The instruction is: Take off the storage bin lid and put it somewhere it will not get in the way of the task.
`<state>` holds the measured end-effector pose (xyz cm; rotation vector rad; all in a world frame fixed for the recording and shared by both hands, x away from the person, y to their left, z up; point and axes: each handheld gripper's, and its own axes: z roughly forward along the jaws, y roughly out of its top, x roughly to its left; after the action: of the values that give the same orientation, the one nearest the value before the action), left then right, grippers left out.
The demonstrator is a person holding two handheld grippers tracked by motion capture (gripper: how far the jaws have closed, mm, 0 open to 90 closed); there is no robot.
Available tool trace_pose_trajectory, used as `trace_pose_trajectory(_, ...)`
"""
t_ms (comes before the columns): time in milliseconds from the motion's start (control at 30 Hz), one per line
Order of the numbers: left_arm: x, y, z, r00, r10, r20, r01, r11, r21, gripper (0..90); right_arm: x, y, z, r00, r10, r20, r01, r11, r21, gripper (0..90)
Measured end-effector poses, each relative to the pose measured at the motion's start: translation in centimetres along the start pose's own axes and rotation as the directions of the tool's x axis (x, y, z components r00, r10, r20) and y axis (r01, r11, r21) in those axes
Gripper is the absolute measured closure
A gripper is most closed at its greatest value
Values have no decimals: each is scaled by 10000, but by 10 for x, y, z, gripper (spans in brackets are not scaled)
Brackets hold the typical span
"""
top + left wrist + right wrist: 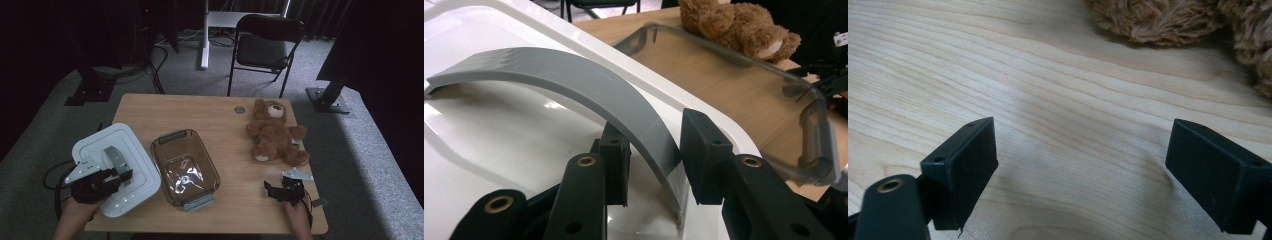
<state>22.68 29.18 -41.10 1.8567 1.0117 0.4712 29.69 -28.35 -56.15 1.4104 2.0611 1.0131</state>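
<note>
A white lid (134, 150) with an arched grey handle (113, 157) hangs over the table's left edge, beside a clear plastic container (185, 167). My left gripper (119, 175) is shut on that handle. In the left gripper view the handle (574, 75) runs between the two pads, above the lid (484, 135), with my left gripper (656, 160) closed round it. A brown teddy bear (274, 135) lies at the right. Just in front of it my right gripper (274, 190) rests low over the table, open. The right gripper view shows my right gripper (1080, 170) with bare wood between its jaws and the bear's fur (1158, 17) ahead.
The wooden table (225, 115) has a small round grommet (239, 109) near its far edge. A folding chair (265, 47) and stand bases stand on the carpet beyond. In the left gripper view the container (744, 65) and bear (734, 25) lie past the lid.
</note>
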Motion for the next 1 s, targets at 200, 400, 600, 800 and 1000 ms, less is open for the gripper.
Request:
trace_pose_trajectory(200, 8, -14, -1, 9996, -273, -20, 273, 9995, 125, 663, 0, 0, 0, 10000, -10, 13, 10, 10000, 5, 123)
trace_pose_trajectory(400, 17, -33, 14, 9983, -580, 31, 578, 9968, 559, 662, 0, 0, 0, 10000, -29, 22, 29, 10000, 23, 123)
trace_pose_trajectory(600, 23, -45, 29, 9965, -781, 296, 752, 9932, 892, 661, 0, 0, 0, 10000, -25, 21, 25, 10000, 18, 123)
trace_pose_trajectory(800, 35, -66, 60, 9897, -894, 1115, 772, 9910, 1094, 660, 0, 0, 0, 10000, -37, 14, 37, 10000, 21, 123)
trace_pose_trajectory(1000, 40, -74, 81, 9877, -1069, 1144, 869, 9821, 1672, 660, 0, 0, 0, 10000, -3, -5, 3, 10000, 22, 123)
